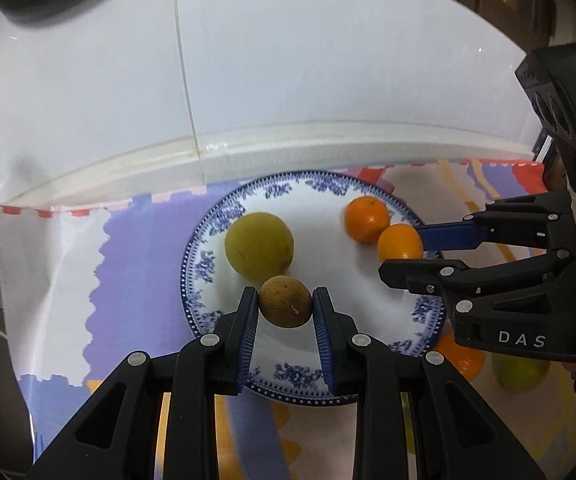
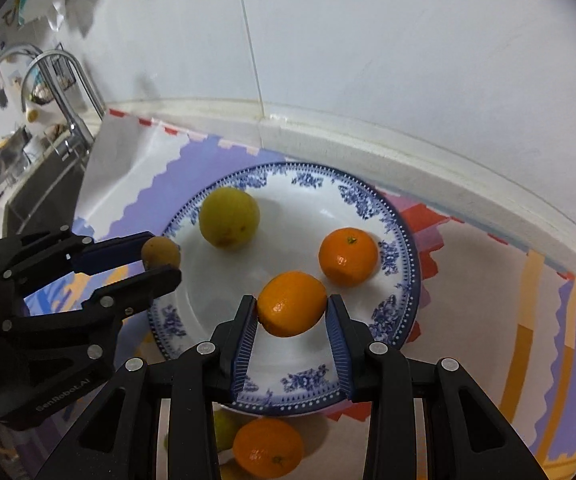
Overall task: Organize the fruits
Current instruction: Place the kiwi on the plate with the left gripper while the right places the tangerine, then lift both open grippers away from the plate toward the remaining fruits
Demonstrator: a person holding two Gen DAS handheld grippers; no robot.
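**A:** Start with the left wrist view. What has the left gripper point(image 1: 285, 300) got?

**B:** A small brown fruit point(image 1: 285, 300), pinched across its middle between the blue pads, over the near part of the blue-patterned plate point(image 1: 223, 208). I can't tell whether it touches the plate. Just behind it a larger yellow-green fruit point(image 1: 259, 246) rests on the plate. Across the plate the right gripper point(image 1: 402, 246) grips an orange point(image 1: 400, 242), with a second orange point(image 1: 366, 218) just beside it.

**A:** How will these handle?

**B:** My guess: light, round, firm-skinned, prone to rolling. The brown one looks hard; the oranges give slightly, so a gentle squeeze across the widest part suits them.

**A:** And the right wrist view?

**B:** The right gripper point(image 2: 292, 306) is closed on the orange point(image 2: 292, 304) at its sides, above the plate point(image 2: 402, 240). The other orange point(image 2: 348, 256) lies on the plate beyond it, apart by a small gap. The left gripper point(image 2: 161, 258) clamps the brown fruit point(image 2: 160, 253) at the plate's left rim.

**A:** Anything only one view gives?

**B:** This one shows a faucet point(image 2: 59, 80) and sink at the far left, plus a third orange point(image 2: 267, 450) on the patterned cloth point(image 2: 488, 272) below the plate. The left view shows that orange point(image 1: 462, 358) mostly hidden, and a green fruit point(image 1: 522, 374) beside it.
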